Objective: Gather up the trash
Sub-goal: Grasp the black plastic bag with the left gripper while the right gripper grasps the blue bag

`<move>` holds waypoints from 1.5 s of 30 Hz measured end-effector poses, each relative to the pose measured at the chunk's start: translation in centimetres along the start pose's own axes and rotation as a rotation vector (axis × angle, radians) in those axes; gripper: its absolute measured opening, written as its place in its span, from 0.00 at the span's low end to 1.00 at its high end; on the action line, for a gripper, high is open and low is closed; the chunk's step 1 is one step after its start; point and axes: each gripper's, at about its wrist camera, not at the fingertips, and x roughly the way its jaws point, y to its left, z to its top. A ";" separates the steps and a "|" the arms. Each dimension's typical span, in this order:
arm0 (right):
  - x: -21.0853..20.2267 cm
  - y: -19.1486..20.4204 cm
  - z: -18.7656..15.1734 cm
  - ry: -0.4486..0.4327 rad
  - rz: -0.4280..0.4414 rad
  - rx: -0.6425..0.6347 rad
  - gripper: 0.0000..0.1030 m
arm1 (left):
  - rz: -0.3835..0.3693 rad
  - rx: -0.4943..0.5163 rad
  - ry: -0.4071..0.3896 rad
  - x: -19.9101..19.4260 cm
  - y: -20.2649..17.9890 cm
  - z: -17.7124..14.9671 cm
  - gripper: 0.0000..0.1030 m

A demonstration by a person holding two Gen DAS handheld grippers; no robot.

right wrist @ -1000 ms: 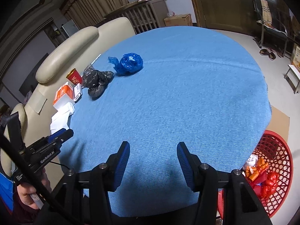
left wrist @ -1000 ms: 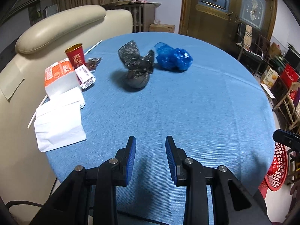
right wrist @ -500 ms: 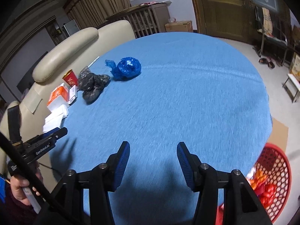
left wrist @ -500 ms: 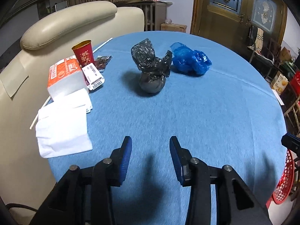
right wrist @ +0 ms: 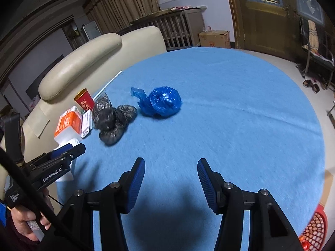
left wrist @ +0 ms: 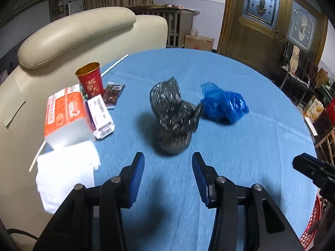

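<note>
Left gripper: jaws have just been opening, nothing between them; black bag lies just ahead on the blue table. Right gripper: jaws apart, empty; blue bag well ahead.

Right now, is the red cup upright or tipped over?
Upright. The red cup stands on its base at the table edge, gold rim facing up, beside the orange box. Whether it holds anything cannot be told.

A lived-in home's sitting room: a cream leather sofa at nine o'clock of the blue-clothed counter, a wooden door with stained glass at one o'clock, curtains at eleven o'clock.
</note>
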 end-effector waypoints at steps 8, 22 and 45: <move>5.0 -0.4 4.3 0.043 0.024 0.061 0.55 | -0.019 -0.016 0.028 3.5 0.1 3.3 0.47; 12.2 -1.3 10.9 0.048 0.054 0.203 0.62 | -0.069 -0.011 0.084 7.8 -0.5 5.6 0.47; 13.8 -0.4 10.0 0.043 0.085 0.168 0.53 | -0.125 -0.019 0.075 7.8 -0.6 4.5 0.09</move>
